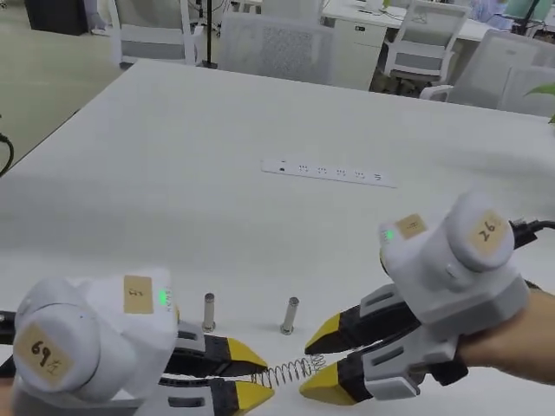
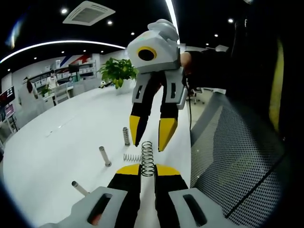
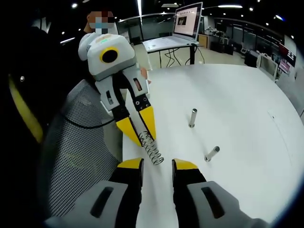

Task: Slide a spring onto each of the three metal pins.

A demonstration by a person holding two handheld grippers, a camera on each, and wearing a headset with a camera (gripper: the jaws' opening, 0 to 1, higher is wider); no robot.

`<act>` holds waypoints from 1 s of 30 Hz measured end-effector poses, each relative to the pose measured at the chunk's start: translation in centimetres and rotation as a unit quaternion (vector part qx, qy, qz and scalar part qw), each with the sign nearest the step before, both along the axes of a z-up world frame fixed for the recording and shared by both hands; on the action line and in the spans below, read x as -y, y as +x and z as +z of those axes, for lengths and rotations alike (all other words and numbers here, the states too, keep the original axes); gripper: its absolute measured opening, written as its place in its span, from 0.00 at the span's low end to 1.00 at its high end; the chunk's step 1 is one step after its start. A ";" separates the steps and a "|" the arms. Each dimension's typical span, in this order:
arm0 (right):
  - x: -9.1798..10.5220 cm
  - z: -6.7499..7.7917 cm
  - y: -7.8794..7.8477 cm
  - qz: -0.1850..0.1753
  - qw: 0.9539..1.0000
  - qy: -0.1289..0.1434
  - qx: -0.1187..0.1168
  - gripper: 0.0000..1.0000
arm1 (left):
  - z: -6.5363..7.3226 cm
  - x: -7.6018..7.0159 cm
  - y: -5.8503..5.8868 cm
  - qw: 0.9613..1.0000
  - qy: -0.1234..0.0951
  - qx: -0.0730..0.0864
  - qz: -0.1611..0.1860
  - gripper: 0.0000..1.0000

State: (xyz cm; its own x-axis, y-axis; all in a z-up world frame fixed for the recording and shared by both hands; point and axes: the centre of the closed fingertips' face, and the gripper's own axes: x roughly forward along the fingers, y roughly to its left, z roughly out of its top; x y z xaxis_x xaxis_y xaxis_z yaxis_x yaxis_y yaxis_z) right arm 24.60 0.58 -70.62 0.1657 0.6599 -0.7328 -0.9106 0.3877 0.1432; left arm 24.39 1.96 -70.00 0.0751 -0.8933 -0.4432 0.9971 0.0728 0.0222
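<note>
Among white mesh office chairs (image 1: 270,42), a broad white table (image 1: 173,173) bears a white power strip (image 1: 329,172) and upright grey metal pins (image 1: 290,315), beside which the left gripper (image 1: 260,379) clamps a coiled steel spring (image 1: 290,371) reaching between the parted jaws of the right gripper (image 1: 310,368).

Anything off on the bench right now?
Nothing stands out. Two metal pins stand upright on the table; the left hand-held gripper pinches one spring, and the right hand-held gripper is open beside it.
</note>
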 end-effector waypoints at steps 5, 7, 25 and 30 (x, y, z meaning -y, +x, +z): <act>-0.3 -0.3 -0.3 0.007 1.000 -0.001 -0.005 0.19 | 0.2 0.1 -0.2 1.000 -0.002 0.002 -0.003 0.02; -0.3 -0.4 -0.4 0.009 1.000 -0.001 -0.006 0.17 | 0.2 0.2 -0.2 1.000 -0.004 0.002 -0.004 0.02; -0.7 0.5 -0.3 0.018 1.000 -0.007 0.013 0.10 | 0.1 0.1 -0.1 1.000 -0.001 0.006 -0.005 0.02; -0.9 0.8 -0.3 0.022 1.000 -0.010 0.018 0.10 | 0.1 0.1 0.0 1.000 0.001 0.007 -0.005 0.02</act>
State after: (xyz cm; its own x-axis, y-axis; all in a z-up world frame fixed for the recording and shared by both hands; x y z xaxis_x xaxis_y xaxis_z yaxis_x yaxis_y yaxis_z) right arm 24.25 1.47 -69.78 0.1630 0.6521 -0.7404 -0.9314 0.3492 0.1024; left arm 24.34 1.87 -69.92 0.0722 -0.8934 -0.4434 0.9974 0.0624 0.0367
